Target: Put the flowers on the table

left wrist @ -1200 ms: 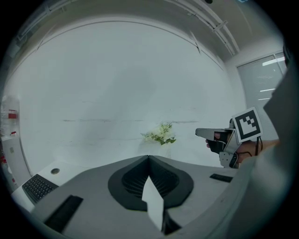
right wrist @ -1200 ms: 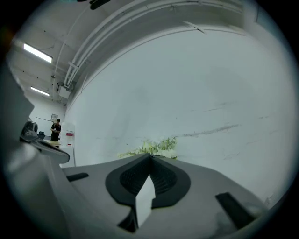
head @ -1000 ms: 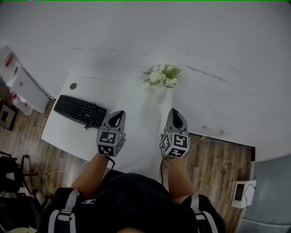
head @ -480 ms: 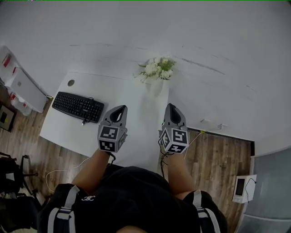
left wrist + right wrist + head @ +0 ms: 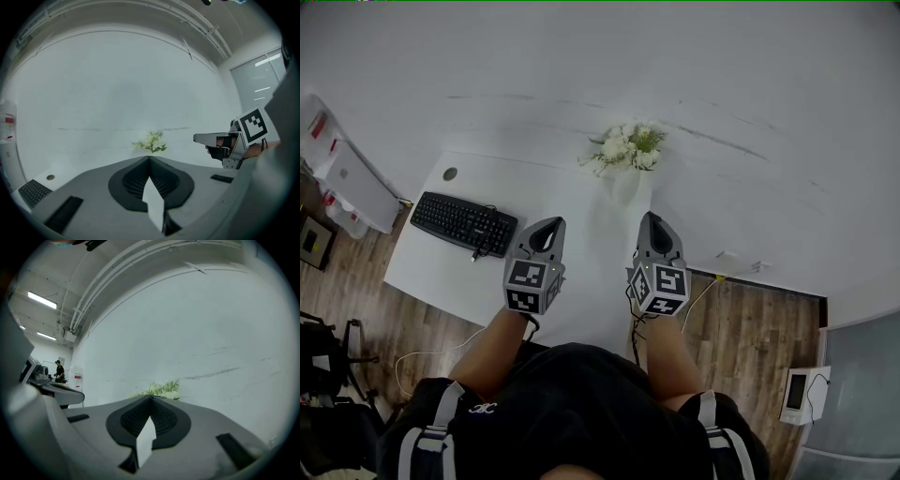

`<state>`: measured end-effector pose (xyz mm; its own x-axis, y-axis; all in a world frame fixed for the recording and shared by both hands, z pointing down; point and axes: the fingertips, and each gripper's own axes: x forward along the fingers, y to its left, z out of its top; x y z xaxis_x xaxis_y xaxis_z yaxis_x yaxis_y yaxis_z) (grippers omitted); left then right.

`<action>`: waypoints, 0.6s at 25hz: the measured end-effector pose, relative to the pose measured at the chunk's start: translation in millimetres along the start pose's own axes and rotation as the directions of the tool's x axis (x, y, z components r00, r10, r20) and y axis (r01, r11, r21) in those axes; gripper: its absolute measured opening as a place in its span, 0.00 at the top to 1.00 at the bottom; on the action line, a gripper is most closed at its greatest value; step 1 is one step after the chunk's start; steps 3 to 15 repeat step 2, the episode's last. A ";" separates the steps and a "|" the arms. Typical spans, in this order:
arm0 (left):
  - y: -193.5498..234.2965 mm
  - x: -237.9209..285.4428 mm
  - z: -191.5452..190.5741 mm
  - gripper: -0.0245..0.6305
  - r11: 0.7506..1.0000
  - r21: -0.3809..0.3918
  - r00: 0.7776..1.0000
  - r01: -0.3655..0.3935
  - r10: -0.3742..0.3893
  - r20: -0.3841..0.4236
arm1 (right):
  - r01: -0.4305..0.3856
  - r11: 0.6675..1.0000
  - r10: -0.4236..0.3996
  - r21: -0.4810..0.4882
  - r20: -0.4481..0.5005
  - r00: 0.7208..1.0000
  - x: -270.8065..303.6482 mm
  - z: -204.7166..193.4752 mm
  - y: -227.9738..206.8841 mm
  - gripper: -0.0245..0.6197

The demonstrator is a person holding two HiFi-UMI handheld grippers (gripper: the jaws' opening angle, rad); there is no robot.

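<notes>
Flowers (image 5: 626, 148) already stand on the table (image 5: 459, 277), well ahead of left gripper (image 5: 549, 225) and right gripper (image 5: 654, 218), both clenched empty; likely done, so keep both clear of them.

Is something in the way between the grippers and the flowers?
Nothing visible. Only bare table lies between the flowers and the left gripper and right gripper. The keyboard sits off to the left.

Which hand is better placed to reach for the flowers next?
Right, probably. The right tongs point almost straight at the flowers at the back edge of the table; the left tongs sit farther to the side. Both are shut and empty.
</notes>
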<state>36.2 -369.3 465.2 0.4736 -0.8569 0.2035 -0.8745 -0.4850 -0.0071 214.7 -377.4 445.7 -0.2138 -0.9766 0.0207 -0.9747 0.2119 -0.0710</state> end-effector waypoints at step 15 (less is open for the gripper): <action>0.5 1.7 1.2 0.95 1.000 0.004 1.000 0.002 -0.002 0.001 | -0.002 1.000 0.002 0.000 0.005 1.000 1.4 1.5 0.8 0.96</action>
